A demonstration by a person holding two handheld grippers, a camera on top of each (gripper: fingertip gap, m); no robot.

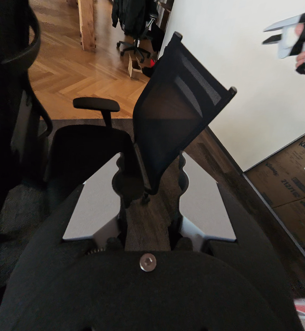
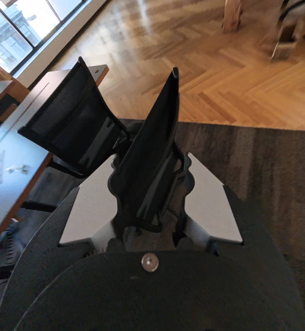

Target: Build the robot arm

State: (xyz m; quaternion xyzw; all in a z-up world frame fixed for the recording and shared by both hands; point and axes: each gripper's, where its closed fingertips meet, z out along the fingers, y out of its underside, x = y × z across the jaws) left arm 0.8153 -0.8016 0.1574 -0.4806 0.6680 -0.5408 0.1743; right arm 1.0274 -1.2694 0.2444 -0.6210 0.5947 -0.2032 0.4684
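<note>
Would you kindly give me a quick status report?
Both tongs open, empty: left, right. Mesh office chair ahead on grey carpet. Cardboard boxes by wall.

Left wrist view: office chairs, three, namely one mesh-backed (image 1: pixel 175 114), one beside it at left (image 1: pixel 10 89), one beyond it (image 1: pixel 135 43); cardboard boxes, two (image 1: pixel 289 180).

Right wrist view: mesh chairs, two (image 2: pixel 73 121).

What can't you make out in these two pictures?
- Chair base: left wrist view, hidden behind the left tongs.
- Right tongs: left wrist view, cut off by the right edge, blurred.
- Small items on the desk: right wrist view, blurred.
- Far chair: right wrist view, blurred.
</note>
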